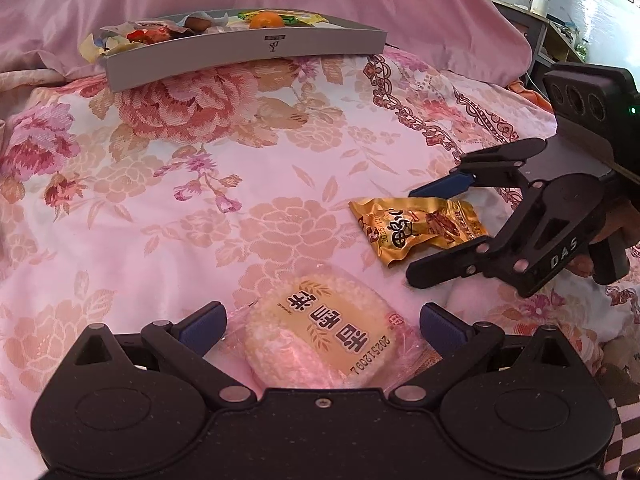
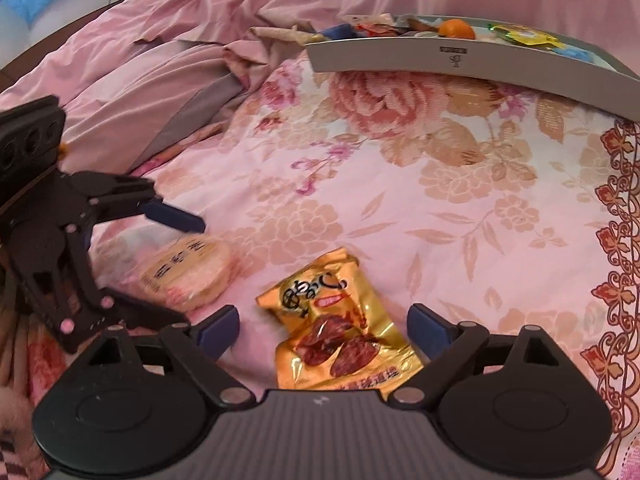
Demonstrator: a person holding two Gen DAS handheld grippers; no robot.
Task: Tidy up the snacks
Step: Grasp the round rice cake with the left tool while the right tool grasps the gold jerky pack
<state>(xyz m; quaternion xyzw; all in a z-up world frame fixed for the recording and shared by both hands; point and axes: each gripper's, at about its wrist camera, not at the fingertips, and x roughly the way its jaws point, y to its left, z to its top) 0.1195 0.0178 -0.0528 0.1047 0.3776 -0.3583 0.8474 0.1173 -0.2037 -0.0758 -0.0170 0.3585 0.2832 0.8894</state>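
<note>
Surface: a bed covered by a pink floral bedspread [image 1: 192, 184], with plain pink bedding [image 2: 160, 52] bunched along its far edge.

Left gripper [image 1: 322, 330]: fingers spread wide, low over the near part of the bed; nothing is pinched.

Rice cracker [image 1: 320, 332]: a round, pale cracker in a clear wrapper with printed characters, flat on the bedspread. It lies in the gap between the left fingers, its near part running in under the gripper body. The blue pad [image 1: 204, 326] on one side stands just beside the clear wrapper edge, the pad on the other side just beside the cracker's rim; whether either touches the wrapper cannot be told. In the right wrist view the same cracker [image 2: 188, 274] lies between the two black fingers of the left gripper.

Right gripper [image 2: 322, 332]: fingers spread, not pressing on anything.

Golden snack packet [image 2: 340, 332]: a shiny gold sachet picturing dark red pieces, flat on the bedspread, lying between the right fingers with bedspread showing on both sides of it. Its near end reaches under the gripper body. In the left wrist view the packet [image 1: 416, 228] sits between the upper blue-tipped finger and the lower black finger, which crosses its near corner.

Packet and cracker: near each other, apart, not overlapping.

Grey tray [image 1: 248, 54]: a shallow grey box at the far edge of the bed, against the pink bedding, holding an orange fruit [image 1: 266, 21] and assorted wrapped snacks [image 1: 140, 36].

Person: part of a hand [image 1: 616, 236] grips the right gripper's handle.
</note>
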